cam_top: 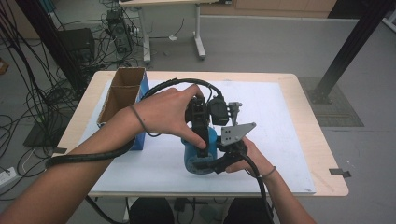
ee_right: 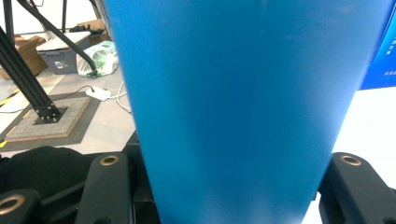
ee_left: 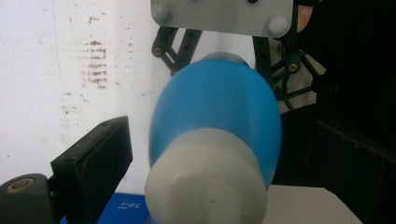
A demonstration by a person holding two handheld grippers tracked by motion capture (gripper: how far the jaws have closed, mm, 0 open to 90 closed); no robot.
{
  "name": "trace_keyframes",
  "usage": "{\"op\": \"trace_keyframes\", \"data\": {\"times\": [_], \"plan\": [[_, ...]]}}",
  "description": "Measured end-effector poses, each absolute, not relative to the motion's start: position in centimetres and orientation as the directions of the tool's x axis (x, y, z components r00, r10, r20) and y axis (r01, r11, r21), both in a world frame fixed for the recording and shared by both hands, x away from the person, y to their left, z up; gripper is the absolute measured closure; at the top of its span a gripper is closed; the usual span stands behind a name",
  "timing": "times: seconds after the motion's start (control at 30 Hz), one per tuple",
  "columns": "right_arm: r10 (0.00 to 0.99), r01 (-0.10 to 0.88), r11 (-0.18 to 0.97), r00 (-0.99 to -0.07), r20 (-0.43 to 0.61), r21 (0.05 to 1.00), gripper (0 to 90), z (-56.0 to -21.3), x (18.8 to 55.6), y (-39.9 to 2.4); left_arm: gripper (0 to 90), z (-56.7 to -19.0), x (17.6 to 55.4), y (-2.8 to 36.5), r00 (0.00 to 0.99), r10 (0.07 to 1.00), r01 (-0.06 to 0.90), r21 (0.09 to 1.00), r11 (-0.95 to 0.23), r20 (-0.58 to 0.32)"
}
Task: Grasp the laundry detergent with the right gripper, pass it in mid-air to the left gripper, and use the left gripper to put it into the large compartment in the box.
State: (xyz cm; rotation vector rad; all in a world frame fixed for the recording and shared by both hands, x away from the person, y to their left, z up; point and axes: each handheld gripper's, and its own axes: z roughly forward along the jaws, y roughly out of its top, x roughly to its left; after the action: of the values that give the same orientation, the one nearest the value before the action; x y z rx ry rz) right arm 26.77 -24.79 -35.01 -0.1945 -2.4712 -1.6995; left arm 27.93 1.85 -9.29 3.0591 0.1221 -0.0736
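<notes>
On table centre | right claw (cam_top: 205, 164) clamps blue bottle (cam_top: 198, 156) | left claw (cam_top: 201, 140) gapes around it

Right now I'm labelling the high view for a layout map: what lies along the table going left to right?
Cardboard box → left hand → left gripper on the blue bottle → grey plate of the right gripper → bare white mat.

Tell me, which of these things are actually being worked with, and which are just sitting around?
In use:
- blue bottle with white cap
- left gripper, open around the cap end
- right gripper, clamped on the body

Lying about:
- cardboard box
- white mat
- floor cables
</notes>
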Motion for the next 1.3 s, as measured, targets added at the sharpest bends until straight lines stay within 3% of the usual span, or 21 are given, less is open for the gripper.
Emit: {"op": "trace_keyframes", "data": {"times": [1.3], "plan": [[0.040,0.192,0.352,-0.981,0.191,0.916,41.8,-35.10,26.67,-25.21,7.6,-9.39,28.17,1.84,0.995,0.080,0.084,0.083,-0.993,-0.055]]}}
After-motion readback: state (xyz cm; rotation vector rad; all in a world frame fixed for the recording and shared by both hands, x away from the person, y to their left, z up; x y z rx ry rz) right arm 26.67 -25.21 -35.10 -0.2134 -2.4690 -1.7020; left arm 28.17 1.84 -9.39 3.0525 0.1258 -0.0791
